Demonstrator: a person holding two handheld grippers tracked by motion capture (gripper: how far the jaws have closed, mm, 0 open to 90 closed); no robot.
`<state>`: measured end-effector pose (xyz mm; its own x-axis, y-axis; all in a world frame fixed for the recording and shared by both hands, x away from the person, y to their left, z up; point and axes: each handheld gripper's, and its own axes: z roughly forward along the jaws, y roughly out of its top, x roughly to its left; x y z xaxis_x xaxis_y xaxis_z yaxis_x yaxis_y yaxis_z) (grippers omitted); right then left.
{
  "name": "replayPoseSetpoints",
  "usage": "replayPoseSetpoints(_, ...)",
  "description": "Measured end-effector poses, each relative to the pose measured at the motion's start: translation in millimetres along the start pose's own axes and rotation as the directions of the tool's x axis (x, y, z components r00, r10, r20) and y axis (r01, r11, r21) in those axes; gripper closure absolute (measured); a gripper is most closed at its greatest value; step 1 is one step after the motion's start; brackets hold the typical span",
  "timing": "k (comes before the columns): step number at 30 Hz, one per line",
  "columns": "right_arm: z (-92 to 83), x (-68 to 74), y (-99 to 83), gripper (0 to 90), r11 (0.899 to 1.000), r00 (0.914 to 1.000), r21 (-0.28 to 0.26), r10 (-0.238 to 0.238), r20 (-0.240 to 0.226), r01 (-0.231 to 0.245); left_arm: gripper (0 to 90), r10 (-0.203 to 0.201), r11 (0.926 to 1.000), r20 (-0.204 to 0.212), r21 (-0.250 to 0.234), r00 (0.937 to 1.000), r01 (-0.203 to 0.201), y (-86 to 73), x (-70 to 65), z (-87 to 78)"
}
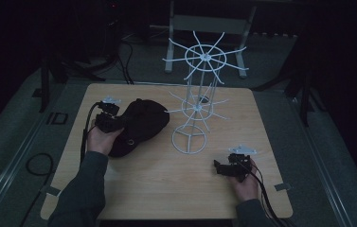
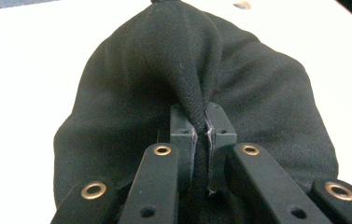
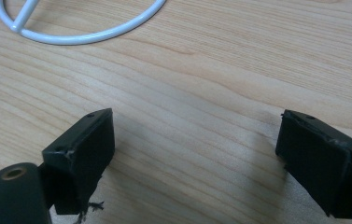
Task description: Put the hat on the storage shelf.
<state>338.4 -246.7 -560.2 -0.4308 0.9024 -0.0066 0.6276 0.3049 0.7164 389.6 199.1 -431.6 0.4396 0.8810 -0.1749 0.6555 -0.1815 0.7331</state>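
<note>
White wire rack (image 1: 199,101) stands beside black cap (image 1: 140,124) (left-gripped).

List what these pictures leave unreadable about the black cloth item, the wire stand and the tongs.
- Black cloth item: in the high view the dim light hides its shape; what it is cannot be told.
- Left tongs: the pinched fold covers their inner faces in the left gripper view.
- White wire stand: the right gripper view's top edge cuts off all but its base ring.

High view overlooks the table (image 1: 166,179); both gripper views sit close above it.
</note>
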Motion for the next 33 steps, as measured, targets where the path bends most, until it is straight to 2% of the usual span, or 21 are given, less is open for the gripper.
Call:
replayPoseSetpoints(5, 0.0, 0.0, 0.0, 11.4, 1.000, 1.0000, 0.000, 0.000, 0.000, 0.000, 85.4, -0.008, 0.9992, 0.015, -0.038, 0.9999, 0.009, 1.0, 0.3, -8.3)
replayPoseSetpoints(15, 0.0, 0.0, 0.0, 11.4, 1.000, 1.0000, 0.000, 0.000, 0.000, 0.000, 85.3, -0.028, 0.9967, 0.024, -0.075, 0.9993, 0.030, 1.7, 2.5, -18.2)
replayPoseSetpoints(27, 0.0, 0.0, 0.0, 11.4, 1.000, 1.0000, 0.000, 0.001, 0.000, -0.001, 85.2, -0.057, 0.9886, 0.041, -0.137, 0.9975, 0.062, 2.2, 8.8, -34.6)
replayPoseSetpoints(33, 0.0, 0.1, 0.0, 11.4, 1.000, 1.0000, -0.001, 0.002, 0.000, -0.002, 85.2, -0.075, 0.9817, 0.061, -0.171, 0.9953, 0.084, 2.1, 12.3, -42.9)
